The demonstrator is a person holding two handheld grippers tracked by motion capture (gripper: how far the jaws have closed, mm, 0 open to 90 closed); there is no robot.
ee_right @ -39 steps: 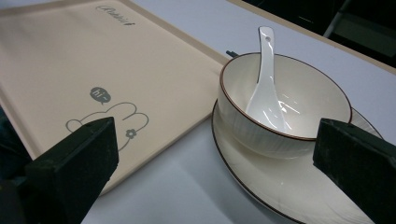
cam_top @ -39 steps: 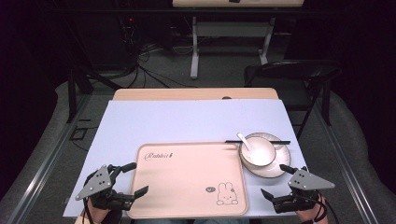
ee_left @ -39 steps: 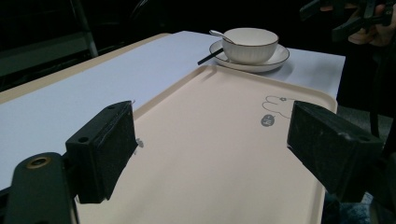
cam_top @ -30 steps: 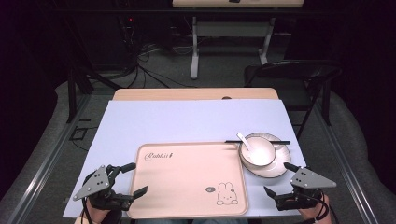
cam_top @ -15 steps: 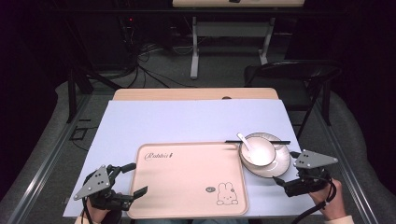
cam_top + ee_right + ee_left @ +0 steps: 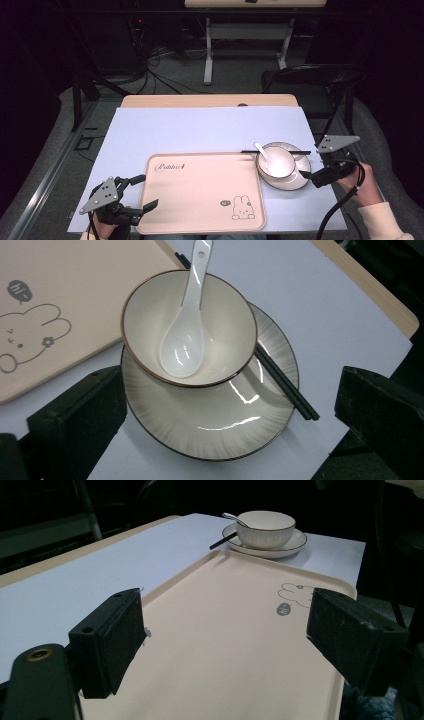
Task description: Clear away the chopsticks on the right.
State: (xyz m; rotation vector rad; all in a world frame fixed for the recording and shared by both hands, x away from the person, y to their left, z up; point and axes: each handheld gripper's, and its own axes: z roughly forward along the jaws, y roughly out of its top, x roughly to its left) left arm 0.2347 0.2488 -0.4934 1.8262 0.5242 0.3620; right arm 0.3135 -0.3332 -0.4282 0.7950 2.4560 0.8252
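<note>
Standing wide apart, the two black jaws of the right gripper [image 6: 306, 176] are seen in the right gripper view on either side of the near rim of the plate [image 6: 210, 425], with nothing pinched between them. In the high view this gripper is placed at the right edge of the plate, just beside it; whether a jaw touches the rim cannot be told. The gripper is held by a hand [image 6: 367, 182] in a pale sleeve at the near right of the table.

A bowl [image 6: 220, 340] with a dark rim is set on the plate, and a white spoon [image 6: 182, 335] is laid inside it, its handle leaning over the far rim. A pair of black chopsticks [image 6: 285, 385] is tucked between bowl and plate, with both ends sticking out past the bowl.

The left gripper [image 6: 142, 192] is held at the near left corner of the tray [image 6: 200, 200], its jaws also spread and empty; in the left gripper view they are seen over the bare tray surface. The tray is pale pink, printed with a small rabbit [image 6: 241, 208] at its near right corner, and is placed just left of the plate. Everything is laid on a white sheet [image 6: 200, 130] that covers the table [image 6: 210, 100].
</note>
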